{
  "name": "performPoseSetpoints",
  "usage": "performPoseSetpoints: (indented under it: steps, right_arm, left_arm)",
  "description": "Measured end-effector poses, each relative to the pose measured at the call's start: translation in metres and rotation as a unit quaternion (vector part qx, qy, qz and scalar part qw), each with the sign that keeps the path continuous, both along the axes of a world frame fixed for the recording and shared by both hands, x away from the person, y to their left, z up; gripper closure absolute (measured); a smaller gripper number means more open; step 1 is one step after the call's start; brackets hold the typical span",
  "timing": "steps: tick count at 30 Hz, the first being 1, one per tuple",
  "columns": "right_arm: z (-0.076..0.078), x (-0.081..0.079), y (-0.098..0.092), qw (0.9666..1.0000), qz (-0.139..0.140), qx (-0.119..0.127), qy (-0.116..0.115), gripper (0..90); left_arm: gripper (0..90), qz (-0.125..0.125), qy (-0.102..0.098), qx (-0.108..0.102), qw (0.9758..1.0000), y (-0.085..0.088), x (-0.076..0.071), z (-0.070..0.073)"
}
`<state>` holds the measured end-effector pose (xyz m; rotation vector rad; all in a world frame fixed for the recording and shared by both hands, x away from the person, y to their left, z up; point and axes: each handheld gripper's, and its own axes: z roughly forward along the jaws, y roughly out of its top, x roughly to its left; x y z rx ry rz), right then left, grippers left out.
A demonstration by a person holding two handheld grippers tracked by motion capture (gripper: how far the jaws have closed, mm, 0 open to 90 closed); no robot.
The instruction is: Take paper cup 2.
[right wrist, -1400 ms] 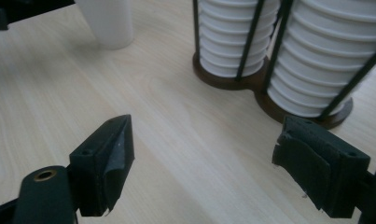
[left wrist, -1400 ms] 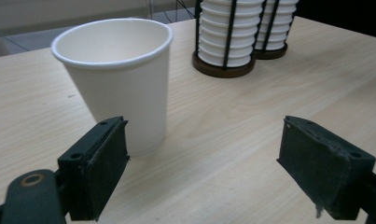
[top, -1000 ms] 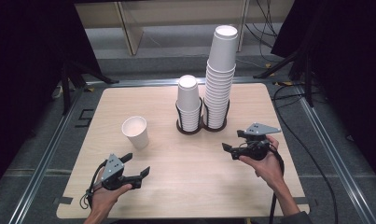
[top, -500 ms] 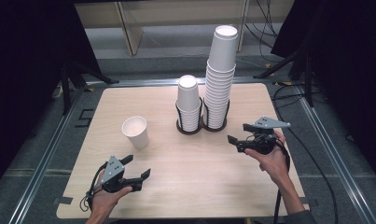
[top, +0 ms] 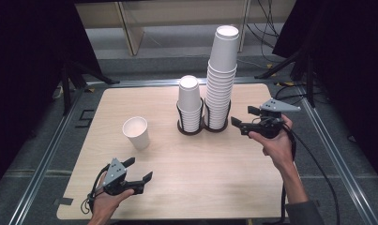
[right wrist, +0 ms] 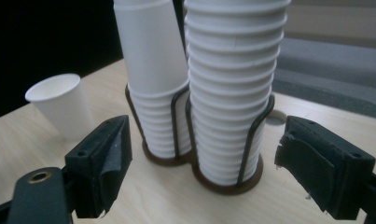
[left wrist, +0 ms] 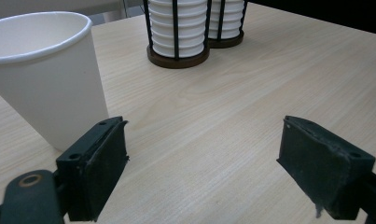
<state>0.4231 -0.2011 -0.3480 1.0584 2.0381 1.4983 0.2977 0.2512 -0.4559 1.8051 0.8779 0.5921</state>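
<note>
No readable text, label, brand, number or sign is showing anywhere: the paper cups and the counter are showing plain surfaces.

The high view looks forward and down over the whole bench from its near edge. The left gripper view sits low, close to the lone cup, facing far-right. The right gripper view faces left, close to the tall stack. All three views share the cup holders.

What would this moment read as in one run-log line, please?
left gripper: open, empty, near single cup | right gripper: open, empty, facing tall cup stack | short stack: in holder
</note>
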Motion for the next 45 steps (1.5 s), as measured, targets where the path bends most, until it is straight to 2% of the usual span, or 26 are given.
performPoseSetpoints:
  steps: [2,5,6,7,9,10,12,14,17,20,21,22,23,24,25,27,29,30,38,40,45]
  right_arm:
    - [0.009,0.006,0.0,0.9998,-0.004,-0.005,-0.016,16.5]
    - [0.026,0.012,0.001,0.9999,-0.007,0.006,-0.012,16.0]
    - [0.031,0.015,0.002,0.9997,-0.007,0.008,-0.022,16.0]
    - [0.036,0.018,0.003,0.9995,0.0,0.017,-0.026,15.9]
    - [0.047,0.022,0.006,0.9996,-0.003,0.019,-0.023,15.6]
    - [0.052,0.024,0.008,0.9994,-0.005,0.019,-0.029,15.6]
    - [0.061,0.029,0.011,0.9993,-0.002,0.021,-0.03,15.6]
    - [0.071,0.035,0.014,0.9989,-0.005,0.015,-0.045,15.5]
    - [0.082,0.04,0.019,0.9989,-0.006,0.024,-0.04,15.5]
    - [0.091,0.046,0.023,0.9984,-0.002,0.024,-0.051,15.4]
    - [0.094,0.047,0.025,0.9984,-0.004,0.028,-0.049,15.4]
    - [0.097,0.048,0.026,0.9982,-0.007,0.023,-0.055,15.4]
    - [0.1,0.049,0.028,0.9983,-0.006,0.028,-0.051,15.4]
    - [0.102,0.052,0.028,0.9978,-0.006,0.022,-0.062,15.4]
    - [0.106,0.054,0.03,0.998,-0.01,0.019,-0.06,15.3]
    - [0.111,0.057,0.032,0.998,-0.011,0.02,-0.059,15.3]
    - [0.114,0.061,0.034,0.9981,-0.014,0.022,-0.056,15.3]
    - [0.116,0.063,0.034,0.9981,-0.016,0.019,-0.056,15.3]
    - [0.119,0.086,0.041,0.998,-0.032,0.01,-0.053,15.3]
    - [0.12,0.09,0.044,0.9983,-0.031,0.009,-0.049,15.3]
    - [0.124,0.101,0.052,0.9979,-0.032,0.004,-0.056,14.7]
  left_arm:
    - [14.7,-0.004,-0.002,-0.002,1.0,0.0,0.001,-0.001]
    - [14.7,-0.006,-0.006,-0.004,1.0,0.0,0.003,-0.003]
    - [14.7,0.0,0.004,0.001,1.0,0.0,0.001,-0.002]
    - [14.7,-0.001,0.005,0.006,1.0,0.0,0.001,-0.002]
    - [14.7,-0.002,0.005,0.008,1.0,0.0,0.001,-0.002]
    - [14.7,-0.009,-0.003,0.0,1.0,-0.001,0.002,-0.003]
    - [14.7,-0.01,0.002,0.001,0.9999,-0.001,0.002,-0.003]
    - [14.7,-0.007,0.004,0.003,1.0,-0.001,0.001,-0.003]
    - [14.7,-0.007,0.007,0.006,0.9999,-0.001,0.001,-0.003]
    - [14.7,-0.007,0.008,0.007,0.9999,-0.002,0.001,-0.003]
    - [14.7,-0.011,0.003,-0.001,0.9999,-0.002,0.002,-0.004]
    - [14.7,-0.008,0.007,0.007,0.9999,-0.002,0.001,-0.003]
    - [14.7,-0.01,0.006,0.006,0.9999,-0.002,0.002,-0.004]
    - [14.7,-0.01,0.007,0.005,0.9999,-0.002,0.002,-0.004]
    - [14.7,-0.01,0.006,0.003,0.9999,-0.002,0.002,-0.004]
    - [14.7,-0.008,0.01,0.009,0.9999,-0.002,0.0,-0.003]
    - [14.7,-0.012,0.005,0.004,0.9999,-0.002,0.002,-0.004]
    - [14.7,-0.011,0.009,0.012,0.9998,-0.002,0.001,-0.003]
    - [14.7,-0.01,0.011,0.013,0.9998,-0.002,0.001,-0.003]
    - [14.7,-0.015,0.005,0.007,0.9998,-0.002,0.003,-0.004]
    - [14.7,-0.015,0.006,0.0,0.9999,-0.003,0.003,-0.006]
